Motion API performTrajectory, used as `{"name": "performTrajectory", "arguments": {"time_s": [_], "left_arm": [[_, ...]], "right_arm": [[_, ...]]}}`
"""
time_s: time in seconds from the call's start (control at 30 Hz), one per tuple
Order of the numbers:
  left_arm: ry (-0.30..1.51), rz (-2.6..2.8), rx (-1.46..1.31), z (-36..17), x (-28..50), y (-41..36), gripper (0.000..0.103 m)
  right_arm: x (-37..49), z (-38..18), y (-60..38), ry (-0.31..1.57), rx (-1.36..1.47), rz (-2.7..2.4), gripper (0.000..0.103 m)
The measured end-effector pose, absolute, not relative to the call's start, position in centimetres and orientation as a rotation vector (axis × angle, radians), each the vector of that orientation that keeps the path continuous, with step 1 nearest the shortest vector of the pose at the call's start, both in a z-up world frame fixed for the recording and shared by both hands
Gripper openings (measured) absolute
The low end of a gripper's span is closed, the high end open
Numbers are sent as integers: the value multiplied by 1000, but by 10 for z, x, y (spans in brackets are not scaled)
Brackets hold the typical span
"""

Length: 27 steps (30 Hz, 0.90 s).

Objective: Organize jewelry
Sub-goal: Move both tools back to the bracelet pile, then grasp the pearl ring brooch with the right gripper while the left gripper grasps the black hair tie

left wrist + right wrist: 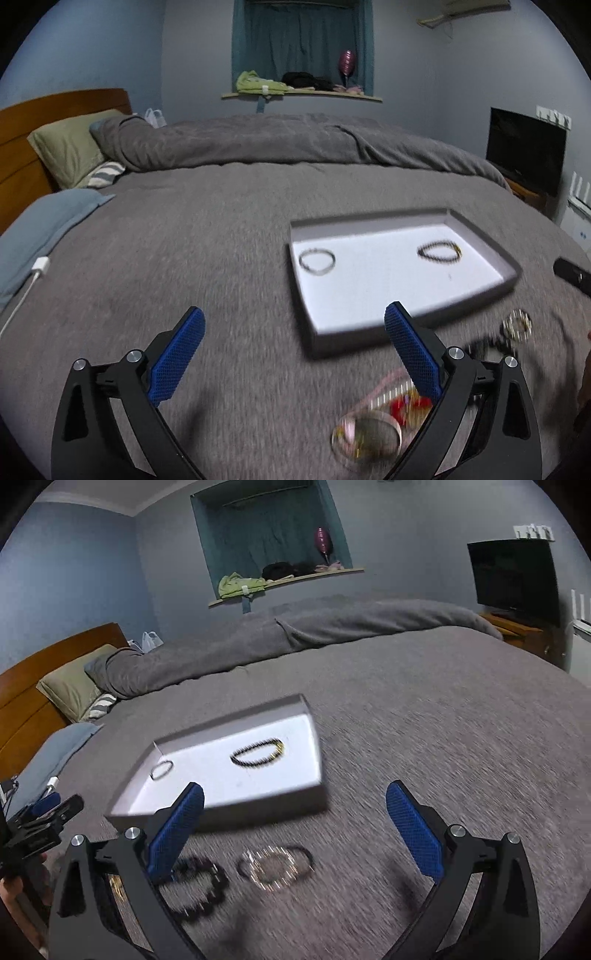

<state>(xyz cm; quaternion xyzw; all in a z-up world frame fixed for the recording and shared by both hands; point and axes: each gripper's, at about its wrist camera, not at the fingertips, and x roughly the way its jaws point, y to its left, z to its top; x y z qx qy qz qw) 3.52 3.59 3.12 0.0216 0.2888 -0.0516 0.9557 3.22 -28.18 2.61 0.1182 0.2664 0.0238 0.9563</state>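
Left gripper (293, 325): blue textured pads spread wide, nothing between them, hanging over the grey bedspread (184, 240). Right gripper (295, 808): same, jaws apart and empty.

Nearest in the left wrist view: a clear round bangle (365, 437) lying on the bedspread by the right finger, motion-blurred, with a pink cord and red-and-gold beaded piece (402, 400) touching it and partly hidden behind the finger. Further right, a small gold-and-clear ring bracelet (517, 325) next to a dark beaded item too blurred to identify.

Nearest in the right wrist view: a black chunky-bead bracelet (201, 888) partly under the left finger; just beside it a thin black band overlapping a clear-bead bracelet (275, 866). All on the bedspread, outside the box. The left gripper's black frame shows at the left edge of this view.

Behind these: a shallow white cardboard box lid (476, 236), open side up, flat on the bed. Inside it, well apart: a thin silver-grey bangle (317, 260) near the left end and a dark beaded bracelet with a gold section (440, 252) toward the right end. Same pair seen in the right wrist view.

Left edge: white charger plug and cable (40, 266) on a blue sheet. Far: bunched grey duvet (277, 140), olive pillow (66, 146), wooden headboard, curtained window niche, black TV (515, 581).
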Motion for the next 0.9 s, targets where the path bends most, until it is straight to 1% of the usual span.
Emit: {"name": "performTrajectory", "arguments": {"time_s": [0.27,0.43,0.57,0.6,0.63,0.67,0.7,0.73,0.9], "left_arm": [[628,-173,49,15,6,37,97],[673,-229,32,6,-6,35,97],[659,-217,72,4,-15,29,97],[659,-217,73,3,-17,28,97],[663,-216,74,2,-18,28,97],[665,-217,74,1,-19,27,97],[667,-220,76,1,-20,27,97],[667,-221,81,0,-20,26,97],[669,-221,90,-1,-19,24,97]], "right_arm": [[7,9,-301,582,283,13,98],[2,0,-293,620,252,14,97],[4,-5,-278,642,198,33,96],[5,-6,-274,646,183,40,91],[6,-7,-269,656,162,47,82],[8,-9,-265,665,148,51,77],[10,-11,-261,680,133,61,68],[11,-13,-259,690,128,71,64],[20,-18,-242,717,71,123,62]]}}
